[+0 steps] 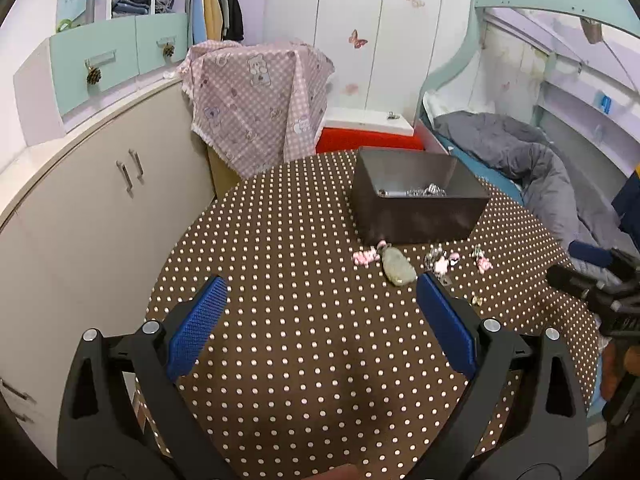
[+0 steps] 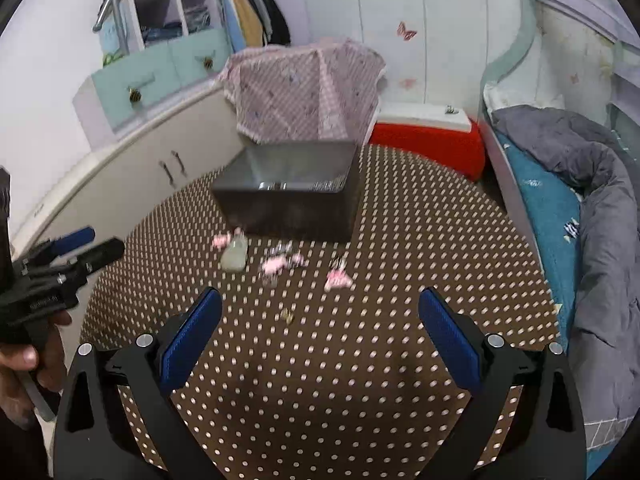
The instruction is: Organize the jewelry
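Both claws hang released and empty over our dotted table (image 1: 280, 320): left gripper (image 1: 320, 312) and right gripper (image 2: 320, 332) alike, jaws spread wide. We have the jewelry strewn just in front of the dark box (image 1: 416, 204): pink charms (image 1: 366, 257), a pale green stone (image 1: 397, 269), a tiny gold piece (image 2: 287, 316) nearest us. Some silver is already in the box. Our worry: these bits are small and flat, so the pads could skid over them or flick one off the cloth. We hold both tools low and level, aimed at the box.
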